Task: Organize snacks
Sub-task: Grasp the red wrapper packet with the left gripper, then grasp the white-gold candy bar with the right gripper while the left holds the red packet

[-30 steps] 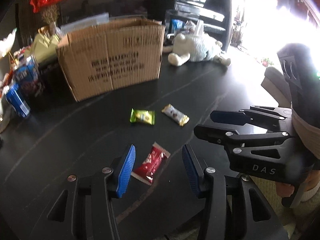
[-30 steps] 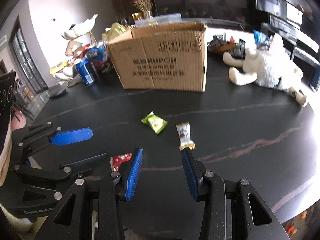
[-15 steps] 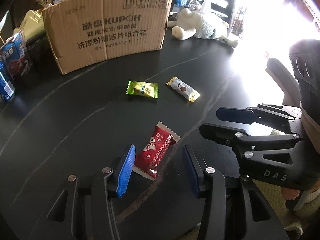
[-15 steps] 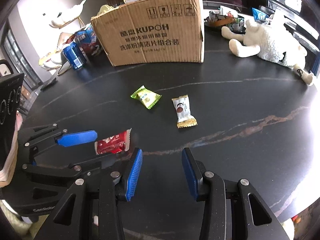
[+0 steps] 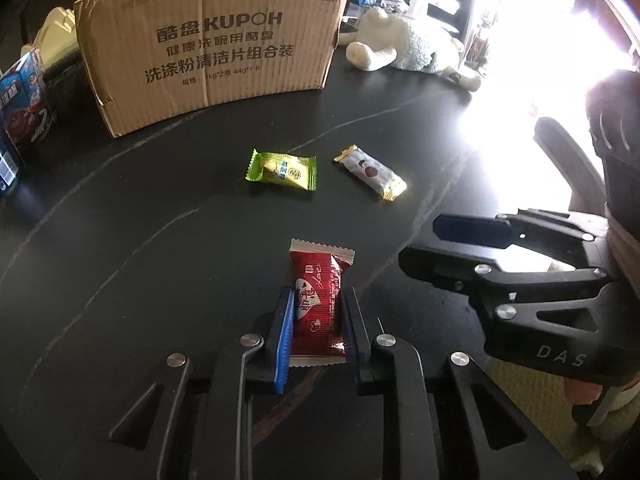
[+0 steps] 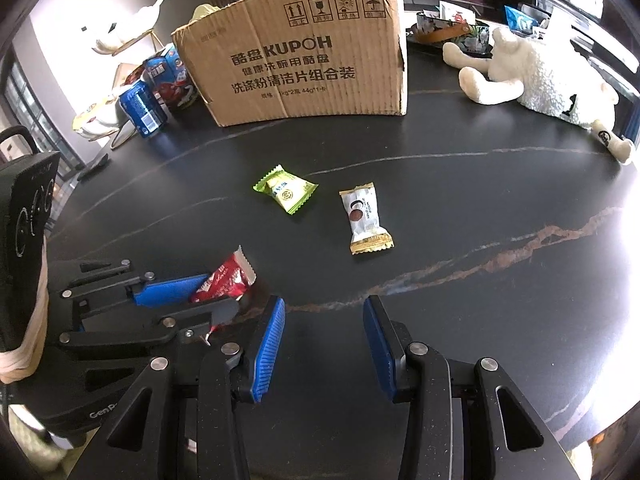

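Note:
My left gripper (image 5: 317, 312) is shut on a red snack packet (image 5: 319, 304), which also shows in the right wrist view (image 6: 224, 282) between the left fingers. A green snack packet (image 5: 282, 169) (image 6: 286, 189) and a white-and-gold snack packet (image 5: 370, 172) (image 6: 364, 216) lie on the black table (image 5: 140, 240) beyond it. A cardboard box (image 5: 212, 40) (image 6: 304, 68) stands at the back. My right gripper (image 6: 324, 328) is open and empty over the table, to the right of the left gripper; it also shows in the left wrist view (image 5: 440, 244).
A white plush toy (image 5: 408, 48) (image 6: 532, 76) lies at the back right. Blue cans and snack packs (image 6: 154, 88) stand left of the box. A chair (image 5: 568, 160) stands off the table's right edge.
My left gripper has moved forward around the red packet and shut on it. The right gripper has stayed open and moved a little closer to the snacks.

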Demonstrator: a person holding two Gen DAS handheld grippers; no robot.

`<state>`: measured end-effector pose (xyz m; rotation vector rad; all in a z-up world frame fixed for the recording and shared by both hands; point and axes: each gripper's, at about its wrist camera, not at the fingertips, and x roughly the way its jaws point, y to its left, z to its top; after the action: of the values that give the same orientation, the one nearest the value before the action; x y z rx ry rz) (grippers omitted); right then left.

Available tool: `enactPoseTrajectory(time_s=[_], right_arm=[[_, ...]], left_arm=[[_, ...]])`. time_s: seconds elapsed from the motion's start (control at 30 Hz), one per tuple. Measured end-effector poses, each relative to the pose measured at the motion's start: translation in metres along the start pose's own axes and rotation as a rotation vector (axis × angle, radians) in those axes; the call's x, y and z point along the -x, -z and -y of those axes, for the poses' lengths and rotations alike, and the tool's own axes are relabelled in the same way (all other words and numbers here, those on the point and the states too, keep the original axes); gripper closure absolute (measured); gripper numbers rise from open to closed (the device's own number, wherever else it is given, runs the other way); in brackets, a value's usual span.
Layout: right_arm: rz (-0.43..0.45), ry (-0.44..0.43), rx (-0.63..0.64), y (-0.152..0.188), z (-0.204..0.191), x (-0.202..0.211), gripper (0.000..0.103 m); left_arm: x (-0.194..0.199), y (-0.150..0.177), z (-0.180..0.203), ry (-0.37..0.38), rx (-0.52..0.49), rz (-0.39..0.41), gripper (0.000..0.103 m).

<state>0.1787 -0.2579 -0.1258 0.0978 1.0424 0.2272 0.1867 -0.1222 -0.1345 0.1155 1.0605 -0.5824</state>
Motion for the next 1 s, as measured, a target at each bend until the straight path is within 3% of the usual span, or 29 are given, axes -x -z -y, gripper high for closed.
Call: enactPoseTrajectory(time_s=[0.5,0.7,1.0], right_arm=[[0.033,-0.035,0.046,-0.035,0.013,-0.005,0.061],[0.019,0.005,0.098,-0.046,0.015,-0.019,0.062],[-0.01,0.012,0.117,-0.053,0.017,-0.037,0.072]], left_arm=[[0.01,-0.031,-0.001,-0.022,0.098,0.083,0.08],[0.005,-0.038,-0.004,-0.018,0.127,0.085,0.08],[0.002,-0.046,-0.009,-0.017,0.148,0.088,0.08]])
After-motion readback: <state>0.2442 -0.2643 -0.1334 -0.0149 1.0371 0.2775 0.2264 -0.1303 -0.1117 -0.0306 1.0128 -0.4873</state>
